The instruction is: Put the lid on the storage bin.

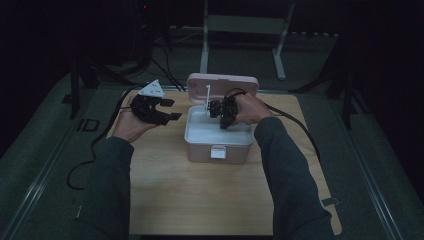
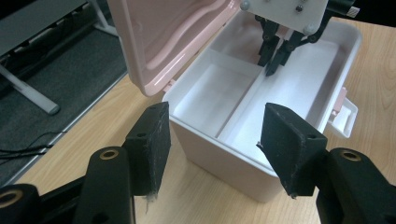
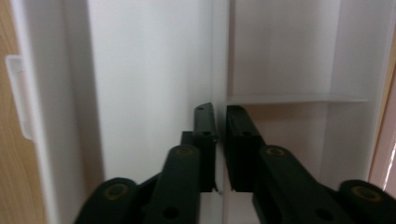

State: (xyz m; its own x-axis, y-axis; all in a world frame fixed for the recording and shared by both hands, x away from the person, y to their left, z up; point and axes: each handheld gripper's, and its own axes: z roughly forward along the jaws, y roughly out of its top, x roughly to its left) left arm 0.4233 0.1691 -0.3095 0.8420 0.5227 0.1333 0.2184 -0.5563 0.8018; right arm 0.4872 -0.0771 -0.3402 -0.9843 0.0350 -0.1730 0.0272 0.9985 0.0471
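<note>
An open box (image 1: 200, 139) with white walls and a raised pink lid (image 1: 222, 82) stands mid-table. A thin divider (image 2: 243, 105) splits its white inside lengthwise. My right gripper (image 1: 214, 110) reaches down into the box; in the right gripper view its jaws (image 3: 221, 112) stand a narrow gap apart astride the divider (image 3: 219, 56), nothing else between them. My left gripper (image 1: 172, 109) hovers left of the box, aimed at it. It is wide open and empty (image 2: 215, 135), and its view looks into the box at the right gripper (image 2: 273, 65).
The box's front latch (image 1: 218, 151) hangs open toward me. The wooden tabletop (image 1: 200, 200) stretches in front of the box. Cables trail off both grippers. A metal stand's legs (image 1: 280, 60) rise on the dark floor beyond the table.
</note>
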